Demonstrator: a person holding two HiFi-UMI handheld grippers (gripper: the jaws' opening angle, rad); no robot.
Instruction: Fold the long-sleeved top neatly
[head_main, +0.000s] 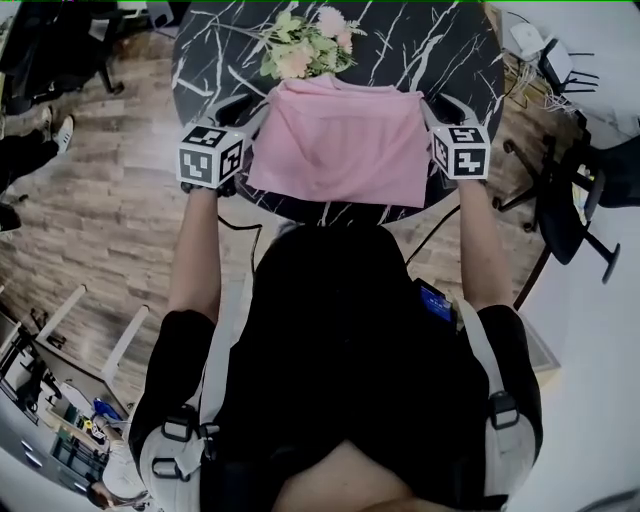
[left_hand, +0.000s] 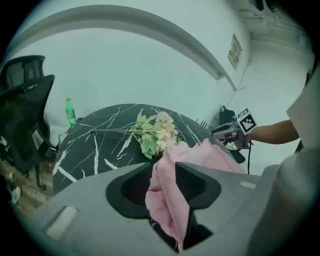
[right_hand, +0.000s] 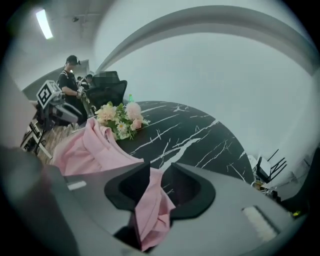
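The pink long-sleeved top (head_main: 340, 140) lies folded into a rough rectangle on the near part of the round black marble table (head_main: 430, 40). My left gripper (head_main: 260, 115) is at the top's far left corner and my right gripper (head_main: 427, 108) at its far right corner. In the left gripper view a bunched fold of pink cloth (left_hand: 167, 200) hangs between the jaws of the left gripper (left_hand: 165, 167), which stand apart. In the right gripper view a fold of cloth (right_hand: 150, 210) lies loose between the parted jaws of the right gripper (right_hand: 157, 172), with table showing beside it.
A bunch of artificial flowers (head_main: 305, 45) lies on the table just beyond the top. A green bottle (left_hand: 70, 111) stands at the table's far edge. Office chairs (head_main: 570, 190) stand to the right and at the far left. Another person (right_hand: 70, 80) stands in the background.
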